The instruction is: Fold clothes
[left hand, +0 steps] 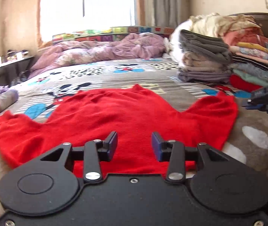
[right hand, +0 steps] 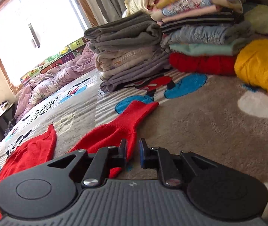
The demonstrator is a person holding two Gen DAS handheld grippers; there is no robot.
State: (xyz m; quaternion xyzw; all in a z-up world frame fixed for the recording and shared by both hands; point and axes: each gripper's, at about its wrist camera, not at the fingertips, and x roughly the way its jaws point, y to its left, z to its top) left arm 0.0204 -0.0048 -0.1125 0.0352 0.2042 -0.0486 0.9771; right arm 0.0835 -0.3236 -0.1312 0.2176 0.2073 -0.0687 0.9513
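- Sweater (left hand: 118, 116), red, lies spread flat on the cartoon-print blanket (left hand: 96, 75) of the bed, in my left wrist view. Both sleeves go out to the sides, and the body of it points away from the camera.
- My left gripper (left hand: 134, 146) hangs over the near edge of the sweater. Its jaws stand wide apart and hold nothing (I see only red cloth between them).
- Behind, on the right, I see two stacks of folded clothes (left hand: 205, 60), and a crumpled purple duvet (left hand: 100, 50) lies under the window (left hand: 86, 5). At the far right edge a dark part of the other tool shows, but it is blurred.
- In the right wrist view, one sleeve (right hand: 126, 120) of the sweater stretches away over the blanket (right hand: 199, 122) toward the stacks (right hand: 134, 52).
- My right gripper (right hand: 133, 151) is at the near part of this sleeve. The jaws are apart with a narrow gap, and the cloth edge lies by the left finger; I cannot tell if it touches.
- A yellow knitted bundle (right hand: 262, 64) lies at the right, beside the stacks.
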